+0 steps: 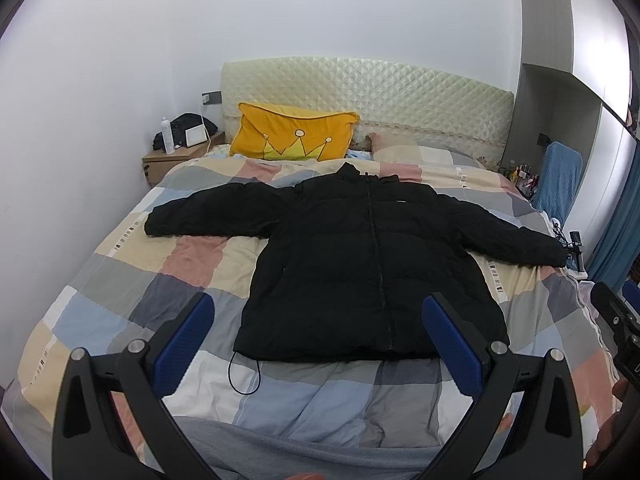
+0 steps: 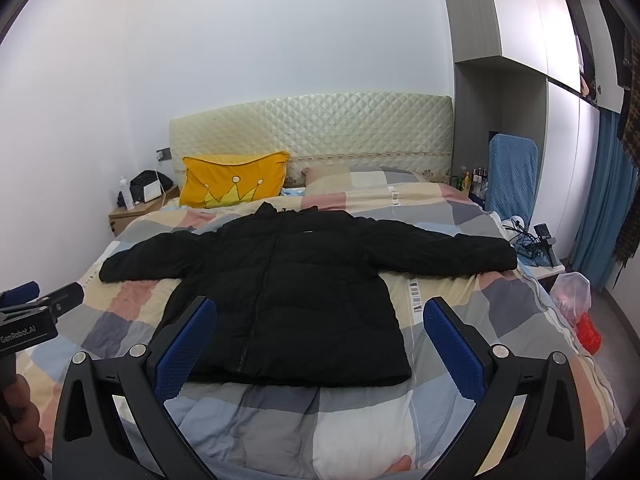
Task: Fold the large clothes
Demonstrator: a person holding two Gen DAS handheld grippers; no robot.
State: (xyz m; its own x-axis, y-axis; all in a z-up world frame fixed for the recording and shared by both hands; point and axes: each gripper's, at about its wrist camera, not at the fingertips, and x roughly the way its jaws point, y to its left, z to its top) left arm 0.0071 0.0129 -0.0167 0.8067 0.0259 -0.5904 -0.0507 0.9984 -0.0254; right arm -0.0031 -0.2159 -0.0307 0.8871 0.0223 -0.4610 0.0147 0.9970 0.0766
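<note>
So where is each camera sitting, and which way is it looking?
Left wrist: on the left gripper, open, facing up the bed at the black jacket; the right gripper pokes in at the right edge.
Right wrist: on the right gripper, open, facing the same way; the left gripper and a hand show left.
Both share the jacket, yellow crown pillow and headboard.

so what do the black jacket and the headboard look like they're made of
Black jacket: looks like matte synthetic shell over padding, judging by the puffy horizontal quilted bands; the filling can't be told. Headboard: seems to be cream faux leather or vinyl, with a diamond-quilted surface catching a soft sheen.
</note>
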